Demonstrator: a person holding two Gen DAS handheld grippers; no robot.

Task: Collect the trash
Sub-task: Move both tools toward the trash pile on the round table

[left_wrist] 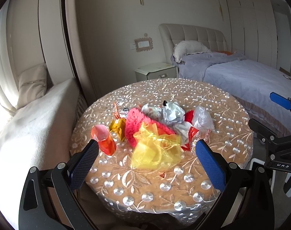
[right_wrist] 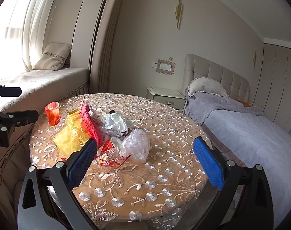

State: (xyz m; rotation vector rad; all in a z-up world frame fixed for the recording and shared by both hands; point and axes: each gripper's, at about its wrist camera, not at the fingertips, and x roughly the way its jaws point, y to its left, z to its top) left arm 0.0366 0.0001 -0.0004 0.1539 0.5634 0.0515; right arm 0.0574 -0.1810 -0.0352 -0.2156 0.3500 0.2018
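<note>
Since both tongs hang wide open and empty over the near edge of the bench (left_wrist: 231, 118), nothing is gripped yet, and the risks lie in the first pick. The trash sits heaped at mid-bench: a yellow film (left_wrist: 155, 149) nearest the left tongs (left_wrist: 145, 151), a red knit piece (left_wrist: 137, 124) just behind the film, crumpled white paper (left_wrist: 172, 115) behind the knit piece, and a clear bag (right_wrist: 135, 143) right of the film, with a red wrapper (right_wrist: 111, 158) partly under the bag and close to the right tongs (right_wrist: 145, 149). Because these pieces overlap and touch, closing on one would likely drag its neighbours, and light film could slip from the pads or slide off the rim. An orange cup (left_wrist: 105, 141) stands upright left of the film, near the bench edge; a sweep of the left tongs could tip it to the floor. No bin shows in either view. Beyond the heap stand a nightstand (left_wrist: 157, 72) and a bed (left_wrist: 251, 76); neither blocks the reach.
</note>
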